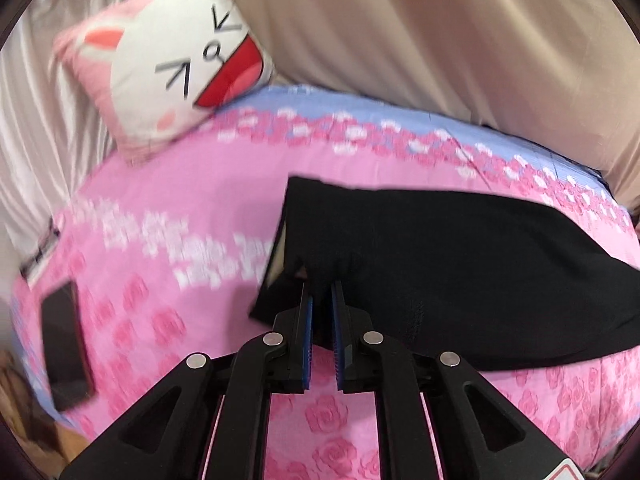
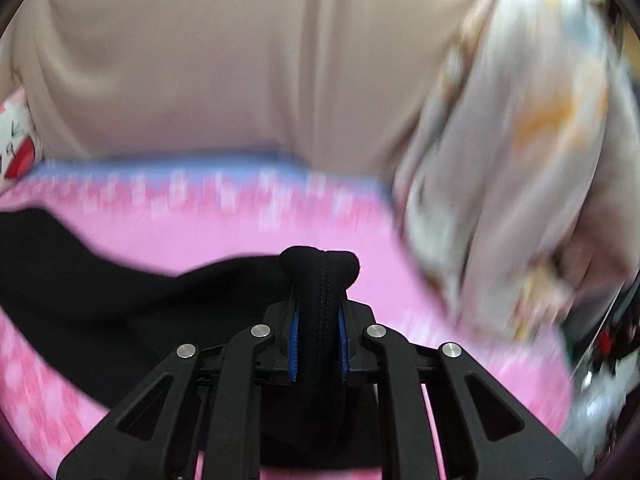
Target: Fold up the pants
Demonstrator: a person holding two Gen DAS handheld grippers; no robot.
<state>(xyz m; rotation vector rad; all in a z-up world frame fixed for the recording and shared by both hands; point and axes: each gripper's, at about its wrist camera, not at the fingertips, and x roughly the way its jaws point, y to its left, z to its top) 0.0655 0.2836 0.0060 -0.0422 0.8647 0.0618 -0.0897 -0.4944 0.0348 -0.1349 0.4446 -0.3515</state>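
The black pants (image 1: 440, 260) lie across a pink rose-print bedsheet (image 1: 180, 280). My left gripper (image 1: 322, 286) is shut on the pants' near left edge, the fabric bunched between its blue pads. In the right wrist view my right gripper (image 2: 318, 296) is shut on a thick stitched fold of the pants (image 2: 120, 300), which trail off to the left over the sheet (image 2: 400, 280). Both views are blurred.
A pink cat-face pillow (image 1: 172, 72) stands at the back left of the bed. A dark phone (image 1: 66, 344) lies on the sheet at the left edge. A beige curtain (image 1: 440, 40) hangs behind. A pale patterned cloth (image 2: 520, 160) hangs at the right.
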